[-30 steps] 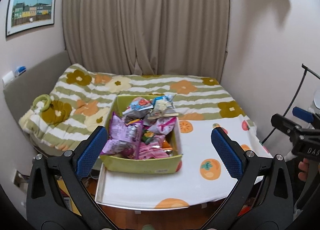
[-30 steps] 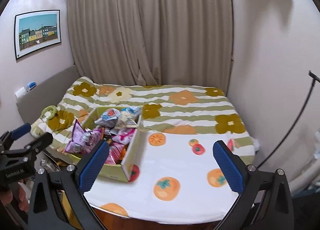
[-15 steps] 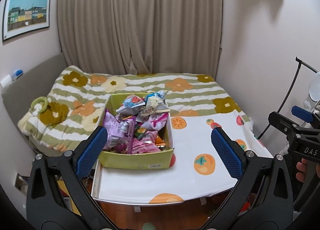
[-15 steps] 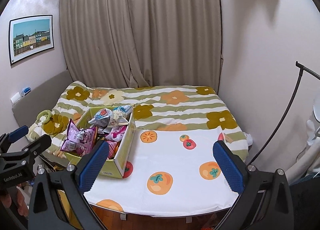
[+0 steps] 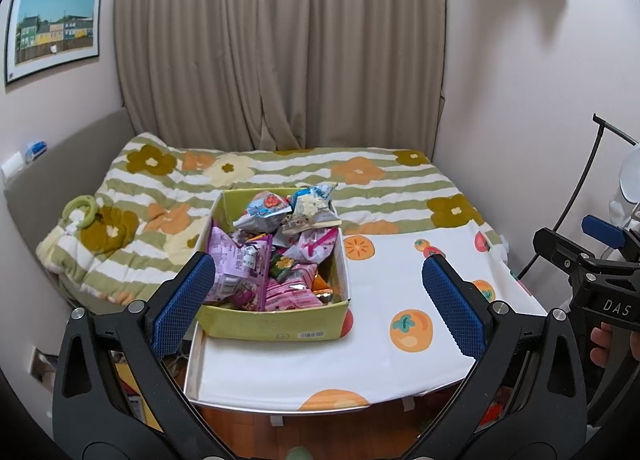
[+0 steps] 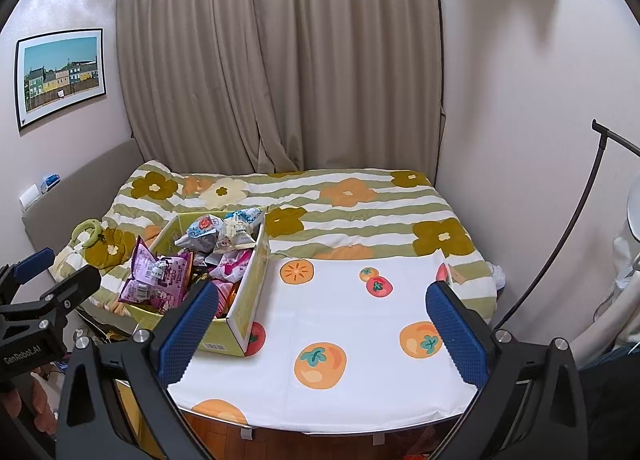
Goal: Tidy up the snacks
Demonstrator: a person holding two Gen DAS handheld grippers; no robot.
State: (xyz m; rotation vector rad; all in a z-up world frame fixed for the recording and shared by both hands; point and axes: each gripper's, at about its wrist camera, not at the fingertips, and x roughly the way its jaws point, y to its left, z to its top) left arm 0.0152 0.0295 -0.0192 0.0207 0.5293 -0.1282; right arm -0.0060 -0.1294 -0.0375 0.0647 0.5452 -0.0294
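A yellow-green cardboard box (image 5: 276,326) (image 6: 250,300) sits on the left part of a white fruit-print cloth (image 5: 384,300) (image 6: 340,324) covering a table at the foot of a bed. It is heaped with snack bags: purple ones (image 5: 236,264) (image 6: 158,274), pink ones (image 5: 292,292), and blue-white ones (image 5: 310,204) (image 6: 240,230) at the far end. My left gripper (image 5: 318,302) is open, held in the air short of the box, nothing between its pads. My right gripper (image 6: 322,322) is open too, over the cloth to the right of the box.
A bed with a striped flower quilt (image 5: 280,176) (image 6: 360,204) lies behind the table. A green ring toy (image 5: 82,210) rests on the quilt at left. Beige curtains (image 5: 276,44) hang behind. A black stand (image 6: 560,244) leans at right. A wooden floor (image 5: 320,432) shows below the table edge.
Both cameras shifted slightly; the box and table drifted a little in view. Both grippers stayed open and nothing was picked up.
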